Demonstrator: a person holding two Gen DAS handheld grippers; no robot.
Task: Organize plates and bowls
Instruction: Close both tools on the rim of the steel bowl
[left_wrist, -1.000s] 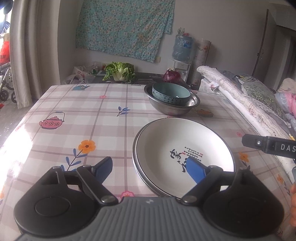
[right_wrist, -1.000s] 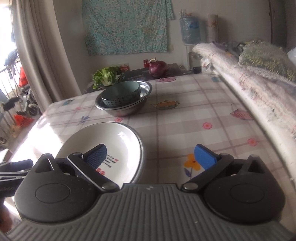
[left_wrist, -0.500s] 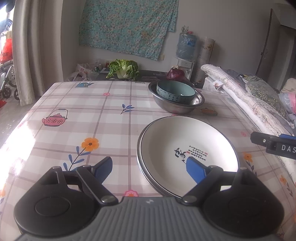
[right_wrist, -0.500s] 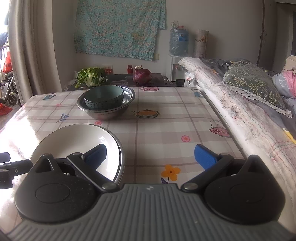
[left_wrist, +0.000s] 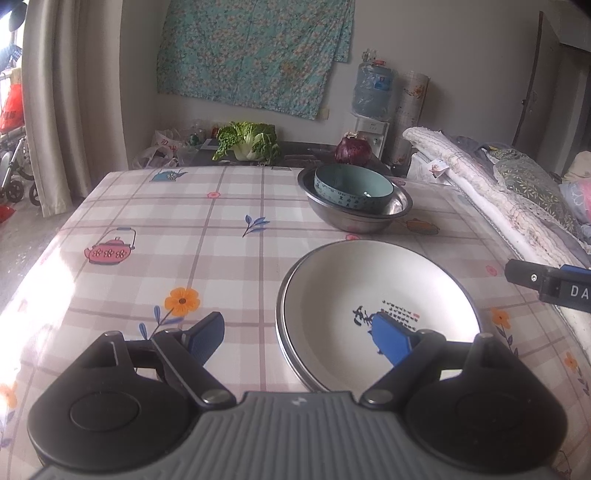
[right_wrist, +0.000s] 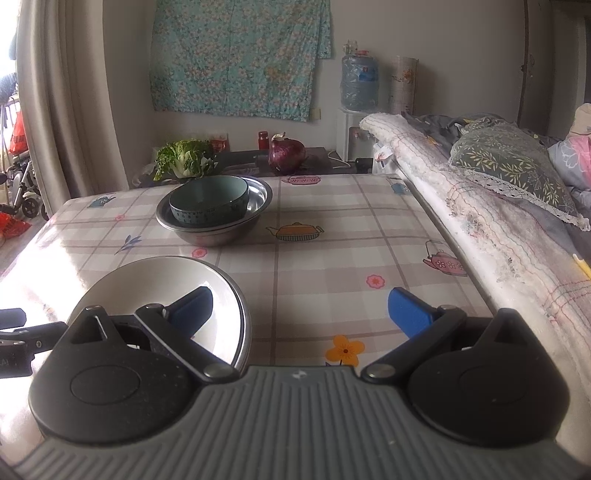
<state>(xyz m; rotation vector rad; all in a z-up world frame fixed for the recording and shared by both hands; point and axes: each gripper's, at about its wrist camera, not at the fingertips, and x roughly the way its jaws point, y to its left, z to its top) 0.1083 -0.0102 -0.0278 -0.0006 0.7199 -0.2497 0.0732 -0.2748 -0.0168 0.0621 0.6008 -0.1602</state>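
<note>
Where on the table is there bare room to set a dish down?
The widest free patch is the table's left half, from the pink teapot print to the orange flower print. Another lies right of the white plate stack, toward the bedding. It is crowded between the plates and the steel bowl holding the teal bowl.

Both wrist cameras are looking down across the tabletop (left_wrist: 229, 206) toward the far wall (sharing the stacked bowls (right_wrist: 210, 206)).
</note>
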